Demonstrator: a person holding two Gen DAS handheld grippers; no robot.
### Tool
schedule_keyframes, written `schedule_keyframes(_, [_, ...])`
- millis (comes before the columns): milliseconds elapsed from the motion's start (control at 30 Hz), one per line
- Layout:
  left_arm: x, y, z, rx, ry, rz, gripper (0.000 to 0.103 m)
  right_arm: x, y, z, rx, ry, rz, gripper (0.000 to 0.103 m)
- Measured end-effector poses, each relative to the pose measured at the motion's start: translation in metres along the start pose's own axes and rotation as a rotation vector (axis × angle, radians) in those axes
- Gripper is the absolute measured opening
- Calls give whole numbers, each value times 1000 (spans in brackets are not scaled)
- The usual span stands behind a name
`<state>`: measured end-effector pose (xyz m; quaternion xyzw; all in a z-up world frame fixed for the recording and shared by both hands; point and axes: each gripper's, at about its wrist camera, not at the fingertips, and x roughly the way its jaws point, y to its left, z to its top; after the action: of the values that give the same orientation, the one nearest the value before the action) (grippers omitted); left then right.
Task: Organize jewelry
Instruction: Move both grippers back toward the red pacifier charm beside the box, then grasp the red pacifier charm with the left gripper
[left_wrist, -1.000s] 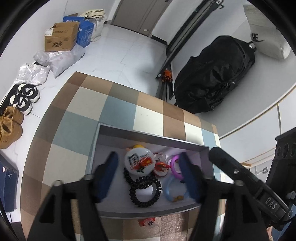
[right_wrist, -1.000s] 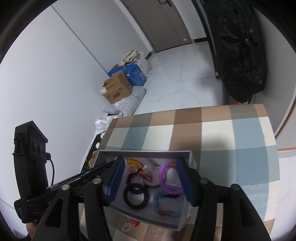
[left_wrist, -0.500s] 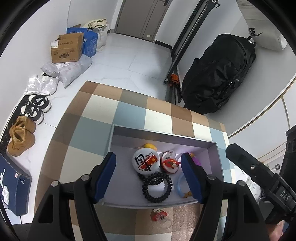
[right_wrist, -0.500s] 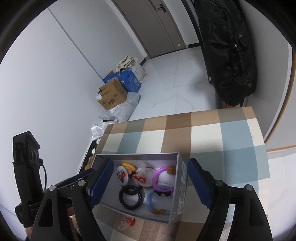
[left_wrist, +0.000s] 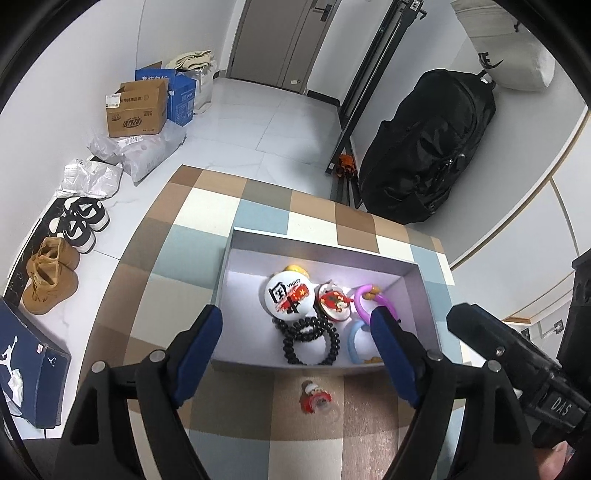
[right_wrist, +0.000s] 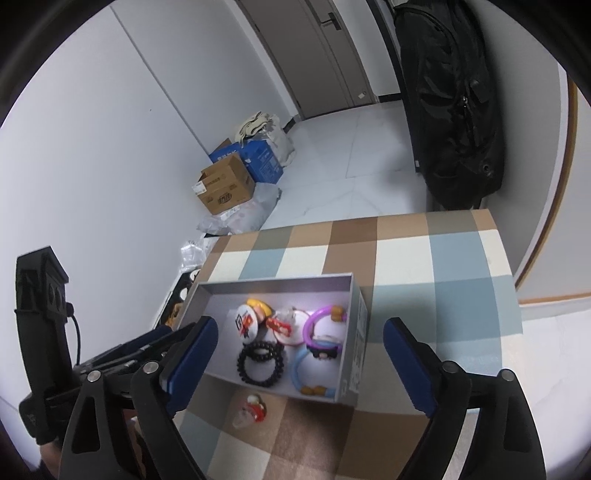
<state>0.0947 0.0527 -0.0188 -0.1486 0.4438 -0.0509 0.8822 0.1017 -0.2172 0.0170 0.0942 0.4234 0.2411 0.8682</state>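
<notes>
A grey open box (left_wrist: 321, 244) (right_wrist: 273, 279) sits on the checked tablecloth. It holds a white round badge (left_wrist: 287, 294), a red-and-white badge (left_wrist: 334, 300), a purple ring (left_wrist: 369, 301), a light-blue ring (left_wrist: 356, 341) and black coil hair ties (left_wrist: 310, 339) (right_wrist: 260, 360). A small red charm (left_wrist: 314, 397) (right_wrist: 253, 408) lies on the cloth just in front of the box. My left gripper (left_wrist: 295, 312) hovers above the box's near side, jaws opening, nothing held. My right gripper (right_wrist: 301, 325) hangs likewise, jaws opening wide, empty.
The checked cloth (left_wrist: 177, 258) covers a small table. On the floor beyond are cardboard boxes (left_wrist: 136, 110), shoes (left_wrist: 51, 280), a black backpack (left_wrist: 428, 155) and a tripod (left_wrist: 347, 162). A dark blue shoebox (left_wrist: 26, 362) stands at the left.
Both grippers have drawn back from the box, and their jaws have spread wider. The red charm in front of the box has come fully into view.
</notes>
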Motion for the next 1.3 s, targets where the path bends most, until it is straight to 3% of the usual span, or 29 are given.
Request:
schedule_keyframes(233, [-7,-1,-13,15,-22,0,79,-8,-1,-14,-26,3,-19,99])
schedule_keyframes(567, [0,-5,-39,51,40,-41,79,-19,-4,-29,-30,9,-35,103])
schedule_keyframes(767, [9,-11,-53,89,78,-20,79,-21,-9,-39,-30,41,-69,103])
schedule_keyframes(967, [11,-21,-59,156,51,36,79,-21,-21,-45,11,73,-87,103])
schedule_keyframes(1100, [15,-17,-60,121,55,47,79,-23,-26,-46,19,75,-99,103])
schedule_keyframes(1300, [23,-16,-59,85,87,19,59,-24,-26,-49,5,81,-113,103])
